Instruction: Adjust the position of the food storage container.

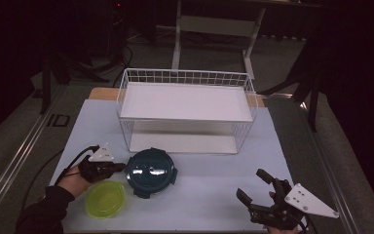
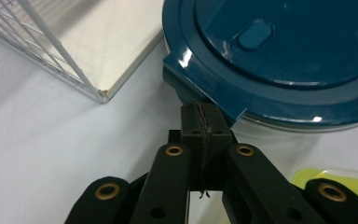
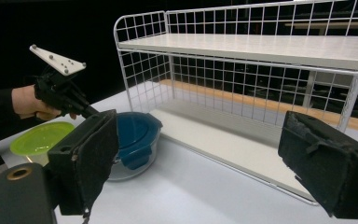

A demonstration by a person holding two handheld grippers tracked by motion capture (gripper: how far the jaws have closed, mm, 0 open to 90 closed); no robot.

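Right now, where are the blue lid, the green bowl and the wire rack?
blue lid (image 1: 151, 171): high view, centre of its top.
green bowl (image 1: 105, 199): high view, middle of its inside.
wire rack (image 1: 185, 101): high view, bare upper shelf.

Your high view is dim; the room past the table (image 1: 185, 195) goes nearly black in the upper corners. Overhead light leaves small glare spots on the blue lid (image 2: 284, 56). Left gripper view is brightest and sharp on the lid, soft on the near jaws. Right gripper view blurs its jaws.
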